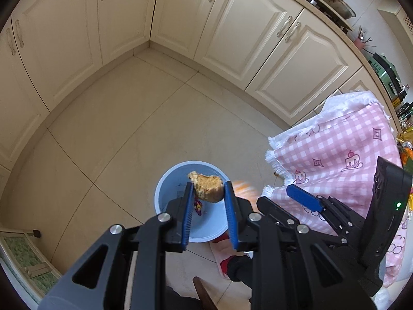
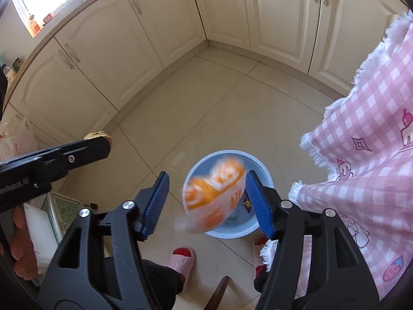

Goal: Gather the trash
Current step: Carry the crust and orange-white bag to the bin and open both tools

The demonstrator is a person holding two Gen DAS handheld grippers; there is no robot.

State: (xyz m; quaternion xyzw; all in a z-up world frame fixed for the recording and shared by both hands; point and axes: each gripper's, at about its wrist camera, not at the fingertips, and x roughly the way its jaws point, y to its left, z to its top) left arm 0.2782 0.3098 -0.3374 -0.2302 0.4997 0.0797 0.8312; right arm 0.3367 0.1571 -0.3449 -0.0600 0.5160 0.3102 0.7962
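My left gripper is shut on a brown piece of bread and holds it above a light blue bin on the floor. My right gripper is open above the same bin. An orange and white wrapper is blurred in the air between its fingers, touching neither pad that I can see. The wrapper shows as an orange blur in the left wrist view. The left gripper with the bread shows at the left of the right wrist view.
A table with a pink checked cloth stands right of the bin. Cream cabinets line the corner behind. The person's feet in pink slippers stand by the bin. A green-patterned low stand is at lower left.
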